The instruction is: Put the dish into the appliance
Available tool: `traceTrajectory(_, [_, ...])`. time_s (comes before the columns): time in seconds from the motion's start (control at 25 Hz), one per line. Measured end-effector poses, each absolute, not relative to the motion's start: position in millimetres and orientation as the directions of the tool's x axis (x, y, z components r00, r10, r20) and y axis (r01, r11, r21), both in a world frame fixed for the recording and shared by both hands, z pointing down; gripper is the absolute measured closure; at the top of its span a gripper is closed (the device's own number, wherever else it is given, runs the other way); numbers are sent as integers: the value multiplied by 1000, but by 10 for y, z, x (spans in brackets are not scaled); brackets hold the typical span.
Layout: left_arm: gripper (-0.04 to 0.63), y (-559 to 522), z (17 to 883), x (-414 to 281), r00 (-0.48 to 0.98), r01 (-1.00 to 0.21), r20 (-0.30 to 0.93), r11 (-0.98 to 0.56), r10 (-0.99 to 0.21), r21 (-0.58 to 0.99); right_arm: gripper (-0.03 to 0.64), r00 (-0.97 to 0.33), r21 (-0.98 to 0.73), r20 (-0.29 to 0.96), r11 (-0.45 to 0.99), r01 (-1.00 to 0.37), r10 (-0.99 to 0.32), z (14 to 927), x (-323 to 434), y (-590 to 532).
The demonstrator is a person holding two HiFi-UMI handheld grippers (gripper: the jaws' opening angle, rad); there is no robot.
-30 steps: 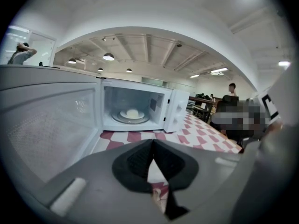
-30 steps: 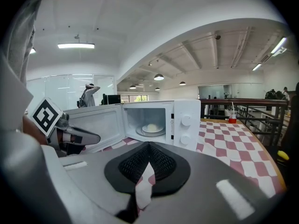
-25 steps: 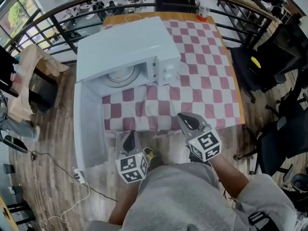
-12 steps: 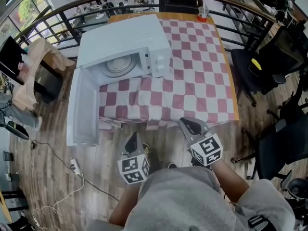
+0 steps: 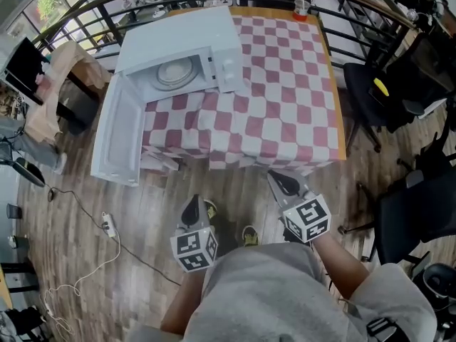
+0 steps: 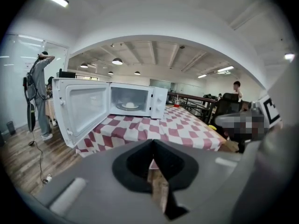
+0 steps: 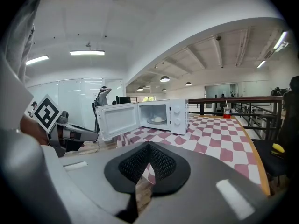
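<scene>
The white microwave [image 5: 178, 41] stands on the left of the red-and-white checked table [image 5: 285, 105], its door [image 5: 117, 137] swung wide open. A white dish [image 5: 173, 72] lies on the turntable inside, also seen as the dish [image 6: 129, 105] in the left gripper view and the dish [image 7: 158, 119] in the right gripper view. My left gripper [image 5: 191, 204] and right gripper [image 5: 280, 180] hang over the wooden floor, well short of the table's near edge. Both are shut with nothing between the jaws.
A red cup [image 5: 302, 7] stands at the table's far edge, by the black railing [image 5: 356, 13]. Black chairs [image 5: 385, 91] stand to the right. A cable and power strip [image 5: 107, 225] lie on the floor at left. A person [image 6: 36, 92] stands beyond the microwave door.
The table and microwave have drawn away toward the top of the head view. Both grippers have backed off from the table's edge over the floor and stay shut.
</scene>
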State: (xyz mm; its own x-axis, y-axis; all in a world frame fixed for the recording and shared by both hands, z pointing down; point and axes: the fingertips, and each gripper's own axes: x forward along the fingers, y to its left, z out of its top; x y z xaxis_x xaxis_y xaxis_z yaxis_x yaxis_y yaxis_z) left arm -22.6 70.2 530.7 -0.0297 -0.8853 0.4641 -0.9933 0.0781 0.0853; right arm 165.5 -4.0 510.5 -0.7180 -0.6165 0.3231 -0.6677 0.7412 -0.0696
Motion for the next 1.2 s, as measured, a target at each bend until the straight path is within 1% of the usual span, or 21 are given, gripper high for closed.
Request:
traceTrajectory(0.28, [586, 881, 5167, -117, -33, -997, 454, 62, -890, 49, 618, -718, -97, 310, 730, -677, -624, 5062, 1818, 162])
traceTrajectory(0.72, [586, 985, 5145, -60, 10, -997, 462, 27, -887, 74, 618, -693, -121, 341, 701, -703, -636, 5092, 1852, 398])
traceTrajectory(1.2, [586, 1220, 5084, -391, 26, -992, 442, 32, -896, 122, 618, -660, -77, 396, 693, -716, -638, 5085, 1547, 697])
